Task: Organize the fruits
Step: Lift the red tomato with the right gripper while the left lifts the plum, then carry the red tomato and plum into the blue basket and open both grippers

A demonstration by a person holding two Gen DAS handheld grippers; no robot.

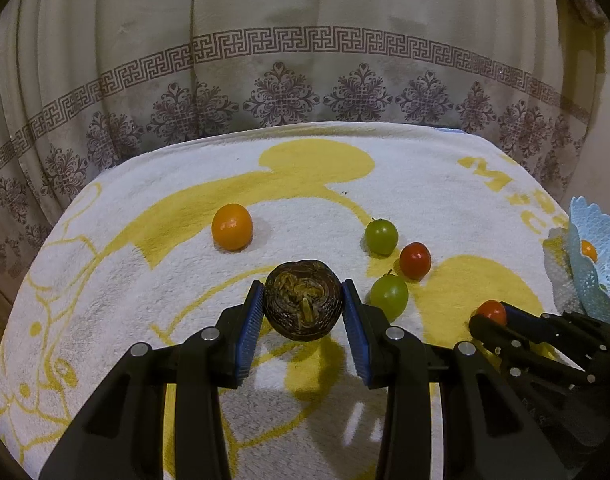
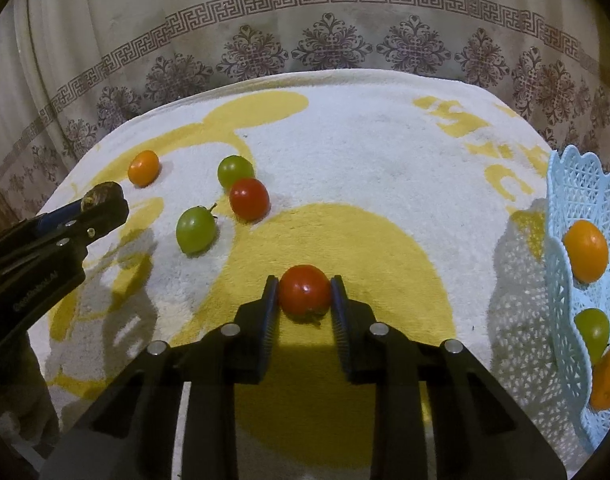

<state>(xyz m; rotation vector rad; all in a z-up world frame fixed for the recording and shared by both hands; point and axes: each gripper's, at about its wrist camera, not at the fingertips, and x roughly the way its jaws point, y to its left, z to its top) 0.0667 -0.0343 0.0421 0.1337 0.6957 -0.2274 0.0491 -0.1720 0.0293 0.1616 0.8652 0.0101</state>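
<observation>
Gripping a red tomato [image 2: 305, 290] between closed pads, the right gripper [image 2: 305, 300] holds it low over the towel [image 2: 365, 152]; carrying it level to the blue basket [image 2: 565, 272] at right seems best. The left gripper [image 1: 303, 308] clamps a dark wrinkled fruit [image 1: 303, 306], so squeeze gently, since it looks soft.

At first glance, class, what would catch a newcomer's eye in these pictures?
Each gripper clasps a fruit: the left gripper a dark wrinkled fruit, the right gripper a red tomato. At the right edge stands a pale blue lattice basket, already holding orange and green fruit.
</observation>
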